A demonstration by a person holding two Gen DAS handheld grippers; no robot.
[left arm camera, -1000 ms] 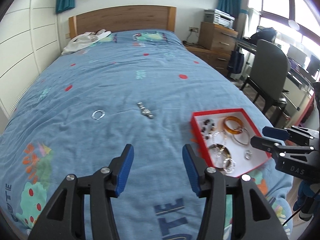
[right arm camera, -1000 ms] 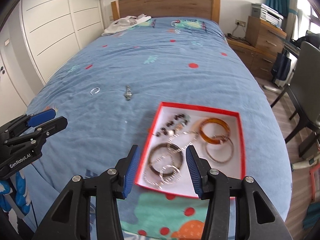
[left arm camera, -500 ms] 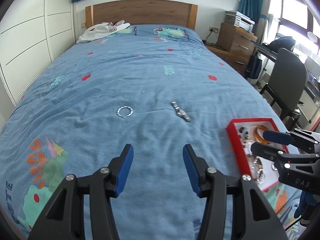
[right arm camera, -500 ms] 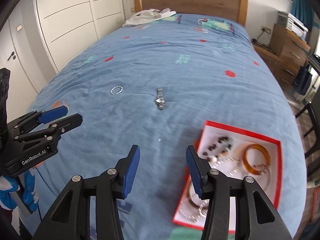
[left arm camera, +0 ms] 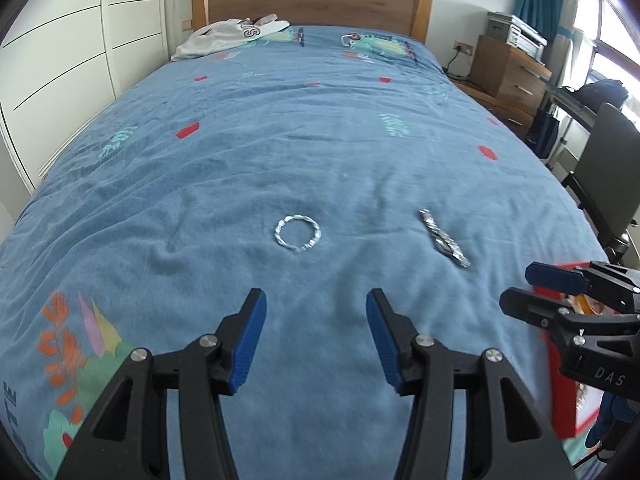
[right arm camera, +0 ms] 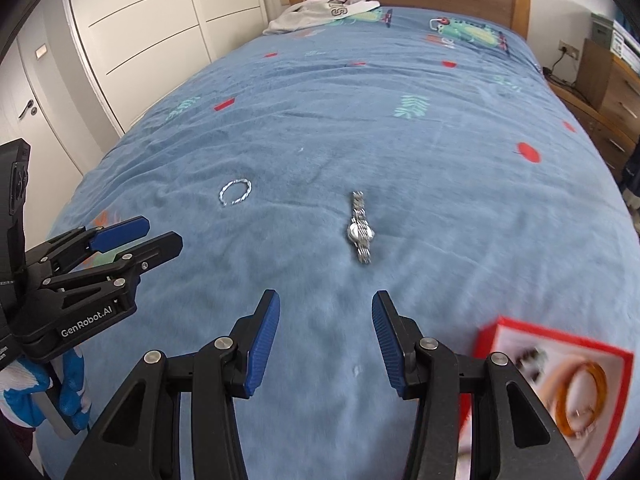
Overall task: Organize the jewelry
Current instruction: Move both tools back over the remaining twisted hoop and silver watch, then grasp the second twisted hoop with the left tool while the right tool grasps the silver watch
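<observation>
A silver ring bracelet (left arm camera: 298,233) lies on the blue bedspread straight ahead of my open, empty left gripper (left arm camera: 316,320); it also shows in the right wrist view (right arm camera: 235,192). A silver watch (left arm camera: 443,238) lies to its right, straight ahead of my open, empty right gripper (right arm camera: 325,326) in the right wrist view (right arm camera: 361,232). The red jewelry tray (right arm camera: 560,340) sits at the lower right, holding an amber bangle (right arm camera: 580,398) and other blurred pieces. Each gripper shows from the side in the other's view: the right one (left arm camera: 540,288), the left one (right arm camera: 136,236).
The blue bedspread (left arm camera: 320,140) covers the whole bed up to a wooden headboard (left arm camera: 308,4). White clothing (left arm camera: 232,38) lies by the headboard. White wardrobe doors (right arm camera: 132,32) stand on the left. A wooden dresser (left arm camera: 508,68) and a dark chair (left arm camera: 608,168) stand on the right.
Both grippers swung left, away from the red tray. The bracelet now sits ahead of the left gripper and the watch ahead of the right. The tray slid to the right edge.
</observation>
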